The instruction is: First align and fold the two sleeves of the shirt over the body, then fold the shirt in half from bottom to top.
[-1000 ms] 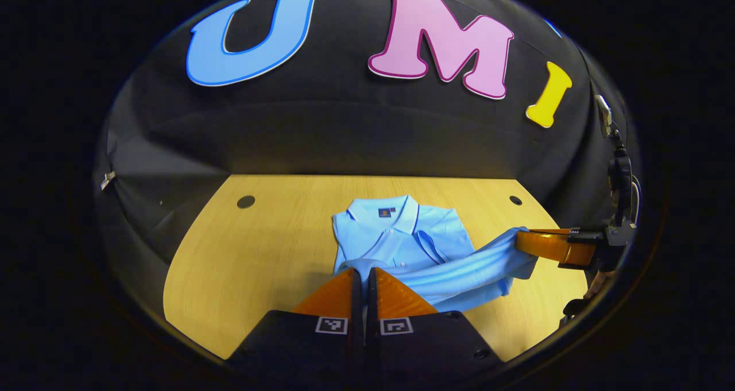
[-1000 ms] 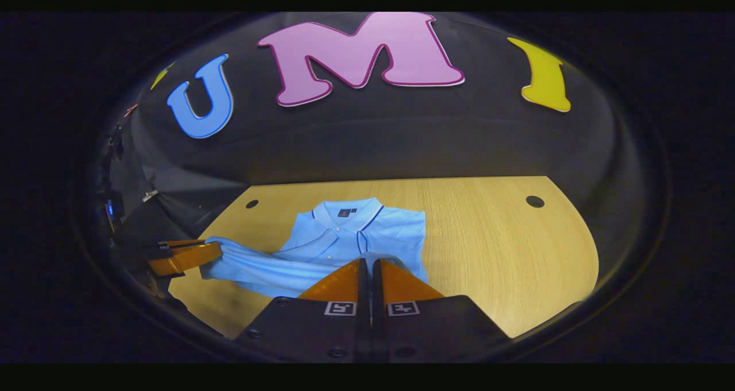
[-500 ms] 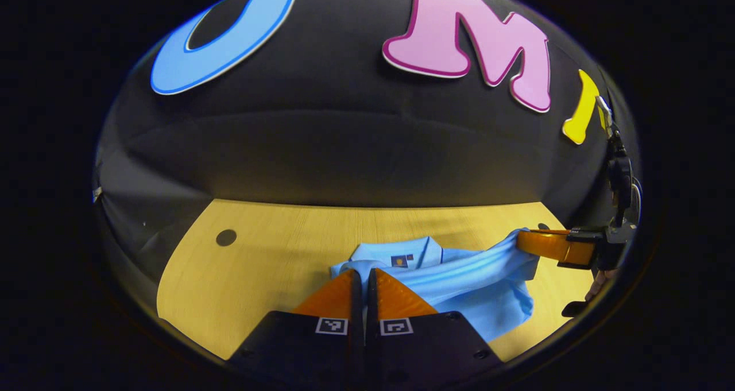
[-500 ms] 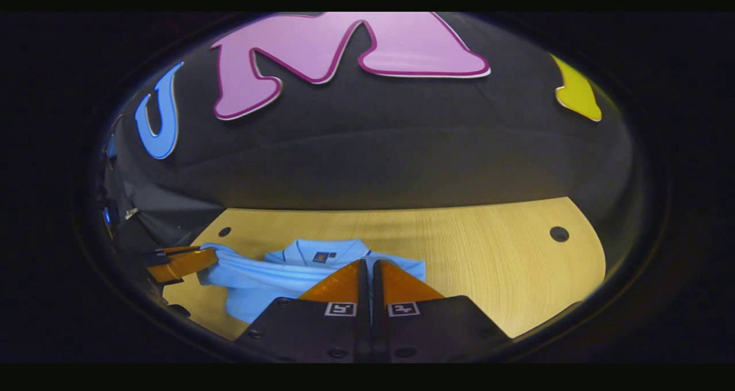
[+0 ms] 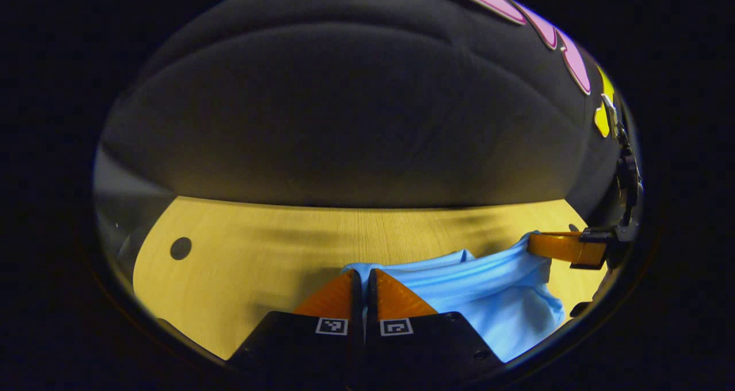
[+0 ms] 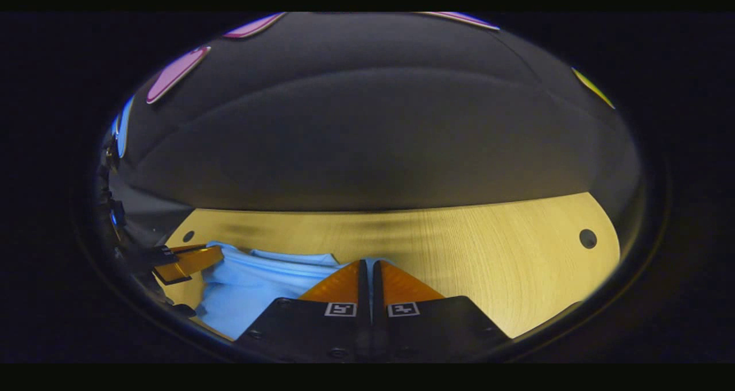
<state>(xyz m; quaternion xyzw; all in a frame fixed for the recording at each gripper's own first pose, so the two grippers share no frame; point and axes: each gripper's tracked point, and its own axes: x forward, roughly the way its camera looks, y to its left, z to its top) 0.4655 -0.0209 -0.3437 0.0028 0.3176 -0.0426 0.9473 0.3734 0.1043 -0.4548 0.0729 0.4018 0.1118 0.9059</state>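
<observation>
Both grippers, left gripper [image 5: 364,276] and right gripper [image 6: 367,267], stay clamped on the blue polo shirt's [image 5: 494,293] hem, now carried up over its collar on the wooden table [image 5: 258,247], bottom-to-top fold nearly complete.

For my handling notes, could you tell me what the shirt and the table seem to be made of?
Shirt: apparently a soft, matte, light blue knit, since it drapes and creases between the grippers. Table: pale wood or wood-look laminate, with fine straight grain lines and a smooth, faintly shiny finish.
</observation>
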